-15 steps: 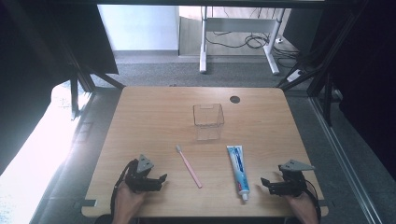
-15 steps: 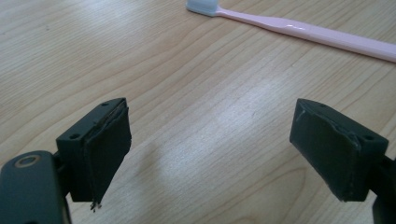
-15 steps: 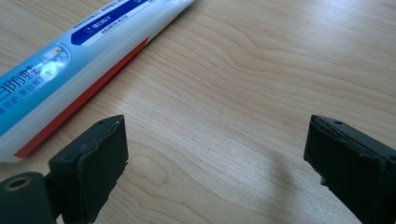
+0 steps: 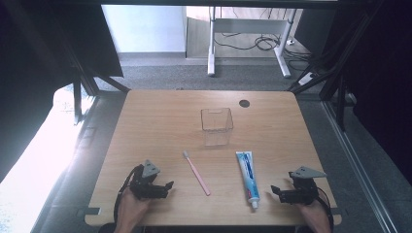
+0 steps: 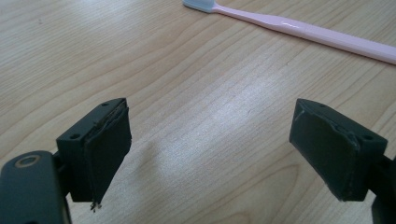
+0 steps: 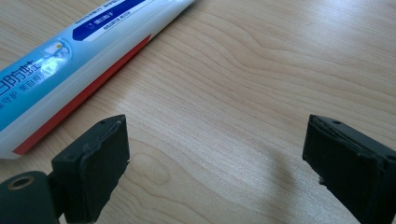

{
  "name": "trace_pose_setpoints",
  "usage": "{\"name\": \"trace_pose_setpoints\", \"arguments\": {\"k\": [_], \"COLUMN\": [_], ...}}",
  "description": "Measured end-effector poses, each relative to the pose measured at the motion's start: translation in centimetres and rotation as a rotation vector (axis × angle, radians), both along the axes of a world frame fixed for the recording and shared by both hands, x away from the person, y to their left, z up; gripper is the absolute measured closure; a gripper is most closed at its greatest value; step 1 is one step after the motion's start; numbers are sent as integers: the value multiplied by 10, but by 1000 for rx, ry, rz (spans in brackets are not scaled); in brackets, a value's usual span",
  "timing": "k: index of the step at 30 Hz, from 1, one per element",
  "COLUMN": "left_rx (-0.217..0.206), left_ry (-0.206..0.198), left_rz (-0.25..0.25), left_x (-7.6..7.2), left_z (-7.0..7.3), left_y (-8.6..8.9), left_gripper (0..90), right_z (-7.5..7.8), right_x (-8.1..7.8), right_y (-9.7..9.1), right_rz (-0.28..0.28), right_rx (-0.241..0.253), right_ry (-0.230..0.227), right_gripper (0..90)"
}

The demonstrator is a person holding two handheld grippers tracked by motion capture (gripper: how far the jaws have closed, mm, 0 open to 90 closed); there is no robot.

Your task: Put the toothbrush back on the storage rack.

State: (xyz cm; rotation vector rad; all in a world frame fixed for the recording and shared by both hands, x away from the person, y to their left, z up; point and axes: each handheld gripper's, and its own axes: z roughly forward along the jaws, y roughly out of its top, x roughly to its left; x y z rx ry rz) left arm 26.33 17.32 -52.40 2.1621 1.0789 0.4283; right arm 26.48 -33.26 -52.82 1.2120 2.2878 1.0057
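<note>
A pink toothbrush with a pale head lies slantwise on the wooden table; its handle crosses the top of the left gripper view. A blue and white toothpaste tube lies to its right, cap toward the front edge; the tube shows large in the right gripper view. A clear plastic box stands upright behind them. My left gripper rests near the front left, open and empty. My right gripper sits at the front right, just right of the tube, open and empty.
A dark round hole marks the table's far right part. Beyond the table stand white desk legs with cables on the floor. Dark frame struts flank both sides. Bare wood lies between the box and the table's far edge.
</note>
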Motion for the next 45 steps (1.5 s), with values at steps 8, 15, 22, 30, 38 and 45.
{"name": "trace_pose_setpoints", "arguments": {"k": [8,15,22,30,38,45], "left_rx": [14,-12,-9,-17,-12,-16], "left_ry": [19,18,18,20,39,49], "left_rz": [4,-7,-26,-54,-91,-118], "left_x": [0,-3,-3,-2,0,1], "left_z": [3,9,11,14,14,16], "left_y": [-2,-5,-9,-12,-18,-23], "left_gripper": [132,159,248,387,481,614], "right_z": [0,0,1,1,2,2], "right_x": [0,0,0,0,-1,-1], "right_y": [-2,-2,-2,-2,-2,-2], "right_rz": [-5,-5,-5,-6,-9,-8], "right_rx": [1,2,1,-1,1,-2], "right_ry": [-3,-5,-7,-10,-18,-22], "right_gripper": [84,88,91,96,100,104]}}
